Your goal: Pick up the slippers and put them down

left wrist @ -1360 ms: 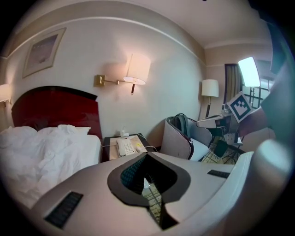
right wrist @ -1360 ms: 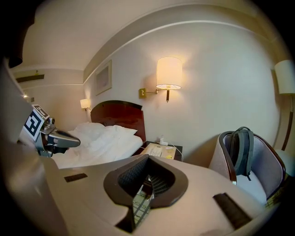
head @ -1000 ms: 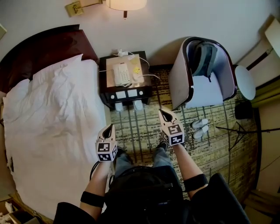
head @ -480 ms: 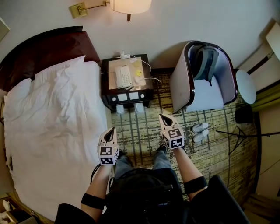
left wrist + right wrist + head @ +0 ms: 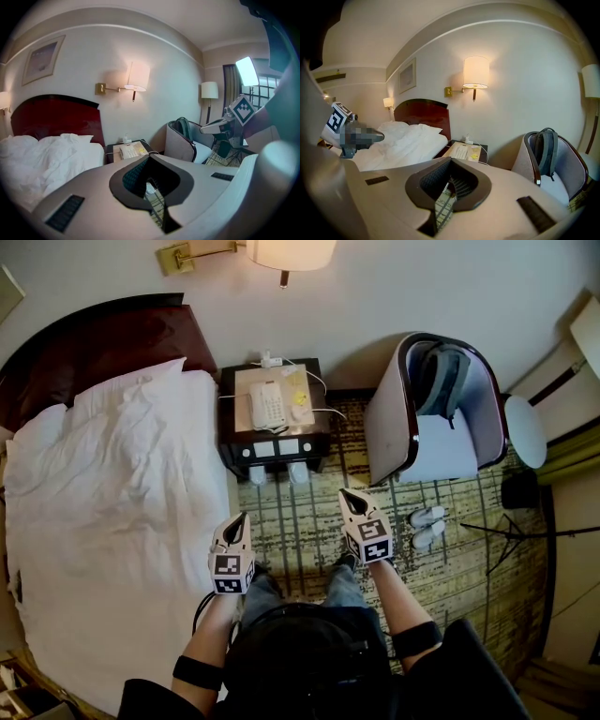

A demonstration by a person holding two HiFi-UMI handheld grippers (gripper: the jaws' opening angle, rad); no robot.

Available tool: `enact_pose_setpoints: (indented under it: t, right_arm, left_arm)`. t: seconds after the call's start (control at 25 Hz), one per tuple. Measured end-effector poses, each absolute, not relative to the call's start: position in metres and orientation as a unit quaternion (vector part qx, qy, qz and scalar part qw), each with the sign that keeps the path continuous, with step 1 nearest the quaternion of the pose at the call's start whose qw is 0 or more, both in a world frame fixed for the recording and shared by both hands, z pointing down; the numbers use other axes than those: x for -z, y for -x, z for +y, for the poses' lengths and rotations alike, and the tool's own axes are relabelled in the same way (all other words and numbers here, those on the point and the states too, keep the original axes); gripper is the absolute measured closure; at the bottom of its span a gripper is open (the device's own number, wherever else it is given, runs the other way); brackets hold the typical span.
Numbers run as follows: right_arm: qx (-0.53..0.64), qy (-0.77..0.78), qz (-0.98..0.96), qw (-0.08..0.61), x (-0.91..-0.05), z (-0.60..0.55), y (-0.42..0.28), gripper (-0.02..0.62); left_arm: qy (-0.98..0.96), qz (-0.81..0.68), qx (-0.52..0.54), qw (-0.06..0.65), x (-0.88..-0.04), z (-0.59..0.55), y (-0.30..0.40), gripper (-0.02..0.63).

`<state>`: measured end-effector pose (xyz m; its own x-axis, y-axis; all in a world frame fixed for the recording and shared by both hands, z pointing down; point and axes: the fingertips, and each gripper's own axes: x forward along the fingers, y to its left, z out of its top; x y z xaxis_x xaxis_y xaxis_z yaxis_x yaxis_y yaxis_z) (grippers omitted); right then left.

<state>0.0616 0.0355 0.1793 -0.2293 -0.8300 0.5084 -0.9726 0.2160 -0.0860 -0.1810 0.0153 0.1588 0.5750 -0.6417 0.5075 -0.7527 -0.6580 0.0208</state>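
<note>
White slippers (image 5: 427, 517) lie on patterned carpet (image 5: 300, 521) just beside the armchair (image 5: 441, 418), while the left tongs (image 5: 238, 519) and right tongs (image 5: 348, 496), both closed and empty, hover apart from them near the bed (image 5: 112, 502).

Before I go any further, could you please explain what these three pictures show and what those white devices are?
There is no robot here: a person in a bedroom holds a hand tool with two jaws in each hand. The head view looks steeply down from the person's head, showing the left tongs and right tongs above the carpet. The other two pictures come from cameras riding on each tool, looking along its jaws. Both tongs are shut and empty. A white pair of slippers lies on the carpet beside the armchair, which holds a backpack. Left of that stand a nightstand with a telephone and a bed.
</note>
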Motion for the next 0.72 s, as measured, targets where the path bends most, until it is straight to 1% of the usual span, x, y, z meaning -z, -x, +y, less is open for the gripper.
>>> enact_pose_setpoints:
  t: [0.2,0.44,0.72]
  right_arm:
    - [-0.204,-0.599,-0.753,0.179,-0.185,0.032,-0.042,0.589]
    - [-0.227,-0.614,-0.735,0.176,-0.215,0.032,-0.017,0.589]
    - [-0.243,-0.594,-0.747,0.173,-0.242,0.021,-0.011,0.589]
  left_arm:
    - [-0.889,-0.379,-0.234,0.106,-0.159,0.011,0.191,0.605]
    - [-0.903,-0.340,-0.244,0.099,-0.170,0.003,0.204,0.605]
    - [-0.905,-0.326,-0.262,0.076,-0.184,0.000,0.191,0.605]
